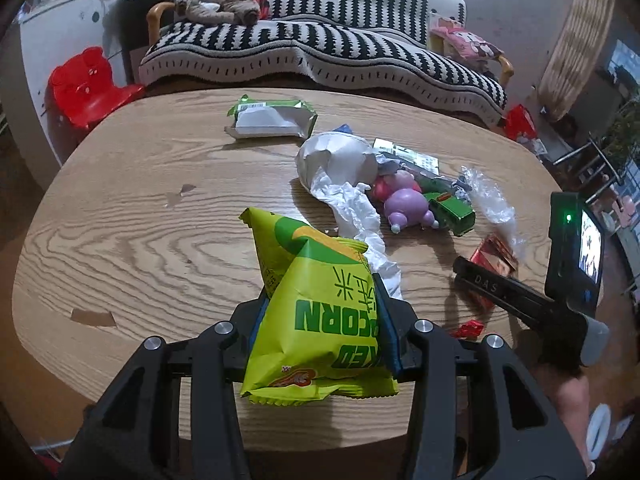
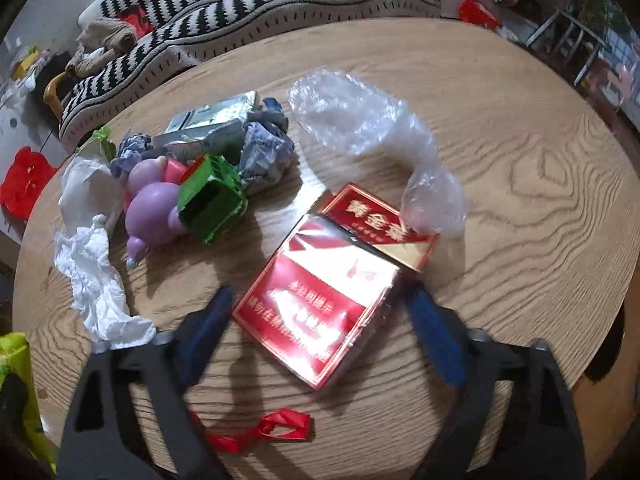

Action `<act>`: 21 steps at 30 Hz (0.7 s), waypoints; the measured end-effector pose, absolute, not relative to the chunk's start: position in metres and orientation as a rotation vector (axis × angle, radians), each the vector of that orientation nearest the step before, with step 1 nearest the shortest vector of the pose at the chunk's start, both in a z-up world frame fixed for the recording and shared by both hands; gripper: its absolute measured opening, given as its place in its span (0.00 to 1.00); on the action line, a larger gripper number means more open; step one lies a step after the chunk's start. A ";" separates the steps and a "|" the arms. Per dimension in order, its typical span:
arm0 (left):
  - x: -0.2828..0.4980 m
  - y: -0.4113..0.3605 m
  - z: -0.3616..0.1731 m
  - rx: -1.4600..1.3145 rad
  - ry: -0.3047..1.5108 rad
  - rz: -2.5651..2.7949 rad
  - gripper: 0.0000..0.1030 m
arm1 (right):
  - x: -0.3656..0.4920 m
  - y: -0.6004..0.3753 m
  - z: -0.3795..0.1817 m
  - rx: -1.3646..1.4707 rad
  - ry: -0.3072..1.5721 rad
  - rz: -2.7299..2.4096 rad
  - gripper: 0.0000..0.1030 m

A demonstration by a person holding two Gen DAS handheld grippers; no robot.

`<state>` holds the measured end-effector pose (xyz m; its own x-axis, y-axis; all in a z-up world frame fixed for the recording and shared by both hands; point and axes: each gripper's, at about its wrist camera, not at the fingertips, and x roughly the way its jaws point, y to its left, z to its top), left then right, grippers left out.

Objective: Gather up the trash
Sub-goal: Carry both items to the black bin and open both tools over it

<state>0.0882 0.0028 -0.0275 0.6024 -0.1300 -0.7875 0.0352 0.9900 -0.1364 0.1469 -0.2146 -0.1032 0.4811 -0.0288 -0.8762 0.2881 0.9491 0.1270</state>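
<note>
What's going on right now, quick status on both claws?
Left claw shut on popcorn bag. Right claw open, astride red cigarette pack, not gripping. Clear plastic lies just beyond.

Your popcorn bag [image 1: 320, 320] hides the left tool's [image 1: 322, 320] pads and part of its own lettering — the right tool's pads [image 2: 434, 336] blur, and the red pack's [image 2: 320, 304] print smears unreadable.

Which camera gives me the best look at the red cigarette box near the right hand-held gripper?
The right wrist view: the red cigarette box fills the centre, lying between the open right hand-held gripper. The left wrist view shows only a red corner behind that gripper's finger.
</note>
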 end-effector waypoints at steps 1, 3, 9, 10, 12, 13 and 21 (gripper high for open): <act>0.087 0.002 -0.027 -0.103 0.918 -0.101 0.43 | 0.150 -0.213 -0.103 0.272 1.055 -0.185 0.73; 0.087 0.001 -0.028 -0.092 0.919 -0.107 0.43 | 0.148 -0.213 -0.101 0.260 1.054 -0.164 0.68; 0.082 -0.006 -0.029 -0.061 0.920 -0.124 0.43 | 0.123 -0.212 -0.076 0.195 1.017 -0.090 0.64; 0.082 -0.008 -0.028 -0.056 0.919 -0.129 0.43 | 0.119 -0.213 -0.071 0.188 1.009 -0.081 0.64; 0.081 -0.011 -0.029 -0.050 0.918 -0.135 0.43 | 0.109 -0.213 -0.065 0.178 0.994 -0.061 0.63; 0.080 -0.013 -0.029 -0.049 0.918 -0.137 0.43 | 0.102 -0.214 -0.062 0.182 0.983 -0.046 0.63; 0.074 -0.038 -0.026 -0.024 0.891 -0.183 0.43 | 0.060 -0.241 -0.029 0.208 0.878 0.054 0.63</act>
<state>0.0744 -0.0378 -0.0258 0.6143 -0.1686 -0.7708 0.1484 0.9842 -0.0970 0.0595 -0.2411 -0.0291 0.6390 0.1320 -0.7578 0.0385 0.9785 0.2029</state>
